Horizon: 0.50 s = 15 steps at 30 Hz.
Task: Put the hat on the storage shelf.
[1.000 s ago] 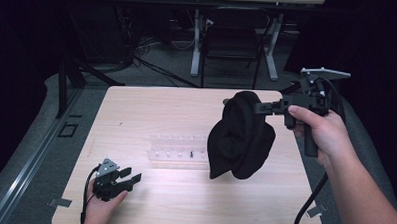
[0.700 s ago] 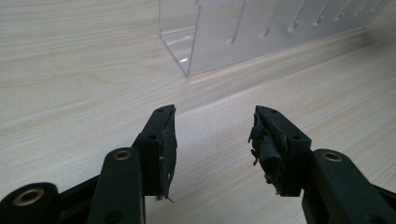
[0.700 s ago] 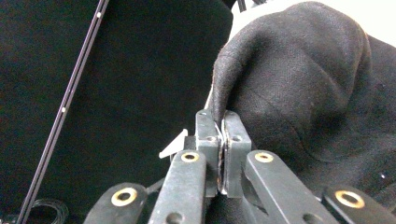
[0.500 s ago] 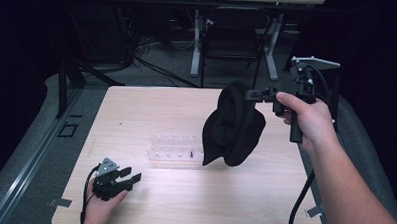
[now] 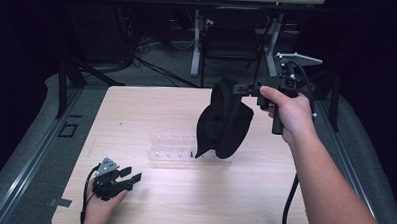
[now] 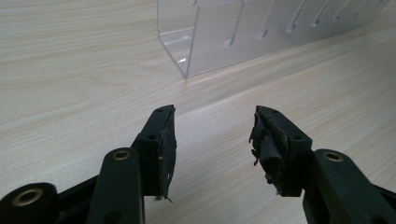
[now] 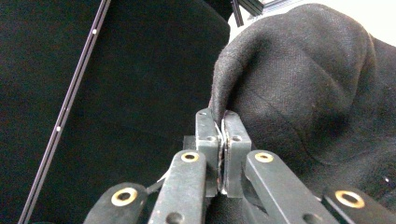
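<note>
Right tool [image 5: 241, 86]: my jaws are pressed fully together on a thin fold at the top edge of the black cloth [image 5: 224, 120]; nothing else is in them.
Left tool [image 5: 124, 175]: my jaws stand apart with nothing between them, low over the near left of the counter [image 5: 136, 115].
Cloth position: it hangs free from my right tool, above the counter's middle right, its lower end in front of the clear rack [image 5: 177, 150].
Risk, slip: I judge the pinch shallow, on one edge fold alone; a quick swing could pull the fabric out and drop it.
Risk, snag: the hanging end passes close to the rack; dragging it low could catch the dividers and shift or tip the rack.
Risk, pads: the left pads [image 6: 267, 147] look frayed, so a takeover grip may hold poorly.
Cloth appearance: thick, matte, knit-textured black fabric, bunched into a rounded, limp bundle with soft folds.
</note>
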### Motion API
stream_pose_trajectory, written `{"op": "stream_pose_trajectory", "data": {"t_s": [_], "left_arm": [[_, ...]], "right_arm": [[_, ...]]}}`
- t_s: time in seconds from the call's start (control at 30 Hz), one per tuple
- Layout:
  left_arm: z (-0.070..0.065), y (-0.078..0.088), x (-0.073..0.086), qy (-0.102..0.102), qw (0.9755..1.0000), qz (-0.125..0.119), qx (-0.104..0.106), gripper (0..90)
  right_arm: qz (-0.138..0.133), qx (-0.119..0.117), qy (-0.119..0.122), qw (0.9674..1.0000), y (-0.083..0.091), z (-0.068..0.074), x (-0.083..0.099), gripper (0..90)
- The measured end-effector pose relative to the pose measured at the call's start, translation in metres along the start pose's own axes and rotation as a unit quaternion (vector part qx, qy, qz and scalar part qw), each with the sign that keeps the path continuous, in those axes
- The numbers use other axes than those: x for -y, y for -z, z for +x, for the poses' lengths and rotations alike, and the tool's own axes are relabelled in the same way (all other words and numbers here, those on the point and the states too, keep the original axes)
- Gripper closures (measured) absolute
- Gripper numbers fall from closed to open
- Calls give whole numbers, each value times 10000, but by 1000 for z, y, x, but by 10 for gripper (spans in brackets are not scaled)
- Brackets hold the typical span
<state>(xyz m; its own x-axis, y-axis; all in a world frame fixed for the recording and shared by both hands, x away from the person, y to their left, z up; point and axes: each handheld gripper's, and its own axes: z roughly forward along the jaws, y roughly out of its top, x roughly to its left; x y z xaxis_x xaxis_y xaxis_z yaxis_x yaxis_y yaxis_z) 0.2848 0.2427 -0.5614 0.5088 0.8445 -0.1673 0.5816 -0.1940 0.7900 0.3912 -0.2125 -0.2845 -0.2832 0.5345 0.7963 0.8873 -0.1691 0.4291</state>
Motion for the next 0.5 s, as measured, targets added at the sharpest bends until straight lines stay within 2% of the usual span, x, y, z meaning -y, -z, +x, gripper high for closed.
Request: {"op": "stream_pose_trajectory", "data": {"t_s": [0.27,0.5], "left_arm": [[0,1,0,-5,10000,-7,7,496],[0,0,0,-9,10000,-2,12,496]], "right_arm": [[21,71,-3,10000,-20,-1,-2,881],[11,201,11,9998,-30,-3,-4,881]]}}
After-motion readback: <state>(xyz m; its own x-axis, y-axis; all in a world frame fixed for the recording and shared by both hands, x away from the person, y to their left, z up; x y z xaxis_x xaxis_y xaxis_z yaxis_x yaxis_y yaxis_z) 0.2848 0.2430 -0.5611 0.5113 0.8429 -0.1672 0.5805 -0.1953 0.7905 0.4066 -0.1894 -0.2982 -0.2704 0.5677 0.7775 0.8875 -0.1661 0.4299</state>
